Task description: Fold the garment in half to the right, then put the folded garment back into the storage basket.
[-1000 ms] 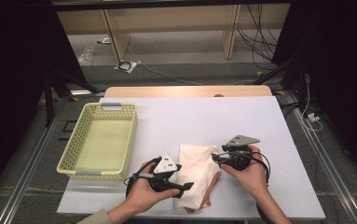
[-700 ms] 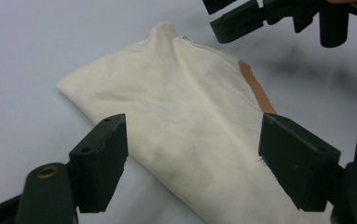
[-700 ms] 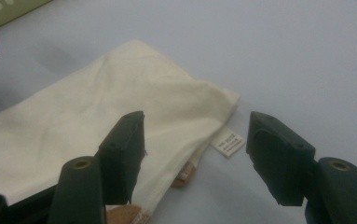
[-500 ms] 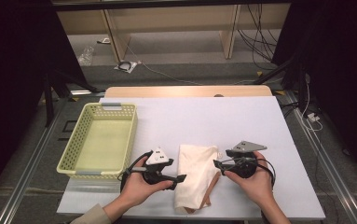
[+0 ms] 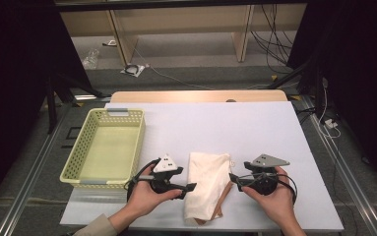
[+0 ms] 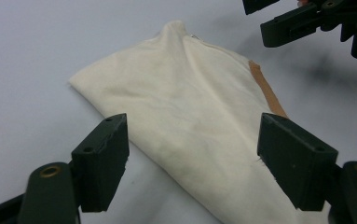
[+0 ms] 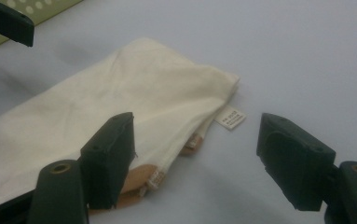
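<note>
A folded cream cloth (image 5: 206, 189) with a tan strip along its right edge lies flat near the table's front edge. My left gripper (image 5: 192, 187) is at the cloth's left side, jaws open and pointing at it, with nothing gripped. In the left gripper view the cloth (image 6: 190, 116) lies beyond the spread jaws of that gripper (image 6: 192, 158). My right gripper (image 5: 233, 178) is at the cloth's right edge; its jaws have just been opening and hold nothing. The right gripper view has the cloth (image 7: 97, 112) and its small white label (image 7: 231, 117) ahead of that gripper (image 7: 195, 154).
A pale yellow mesh basket (image 5: 80, 172) stands at the left on the white table sheet (image 5: 255, 128). Bare sheet stretches behind and to the right of the cloth. Cables lie on the floor beyond the far table edge.
The right gripper slid right, off the top of the cloth, and its jaws widened. The left gripper drew back a little to the left. The cloth now lies flat between them.
</note>
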A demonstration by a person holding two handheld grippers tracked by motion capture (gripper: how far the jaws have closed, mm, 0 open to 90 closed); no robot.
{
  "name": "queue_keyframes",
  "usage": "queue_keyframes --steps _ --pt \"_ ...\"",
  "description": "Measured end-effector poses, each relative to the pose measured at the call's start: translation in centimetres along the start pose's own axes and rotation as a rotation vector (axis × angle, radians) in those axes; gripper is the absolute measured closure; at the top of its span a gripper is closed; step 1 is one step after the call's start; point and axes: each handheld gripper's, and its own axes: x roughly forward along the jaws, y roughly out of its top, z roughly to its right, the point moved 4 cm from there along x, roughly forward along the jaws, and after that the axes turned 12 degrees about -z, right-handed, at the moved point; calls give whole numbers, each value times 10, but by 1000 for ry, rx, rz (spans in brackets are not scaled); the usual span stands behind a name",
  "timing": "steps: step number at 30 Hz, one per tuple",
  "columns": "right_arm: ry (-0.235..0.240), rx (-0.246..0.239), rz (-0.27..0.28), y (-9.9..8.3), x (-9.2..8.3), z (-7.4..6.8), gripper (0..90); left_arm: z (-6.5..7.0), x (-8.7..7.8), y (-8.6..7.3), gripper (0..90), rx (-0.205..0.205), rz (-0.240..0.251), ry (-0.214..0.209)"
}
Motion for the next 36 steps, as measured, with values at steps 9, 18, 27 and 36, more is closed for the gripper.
queue_keyframes --steps 9,18,27,36 --pt "-16 9 -13 -3 1 3 295 -1 0 0 251 0 -2 4" --pt "-28 3 -13 -4 -1 4 291 0 -2 0 250 3 3 13" --pt "-29 4 2 -3 -1 5 283 -1 -2 1 249 1 5 14" --pt "-18 10 22 -6 -6 4 264 -3 0 1 251 -12 -7 21"
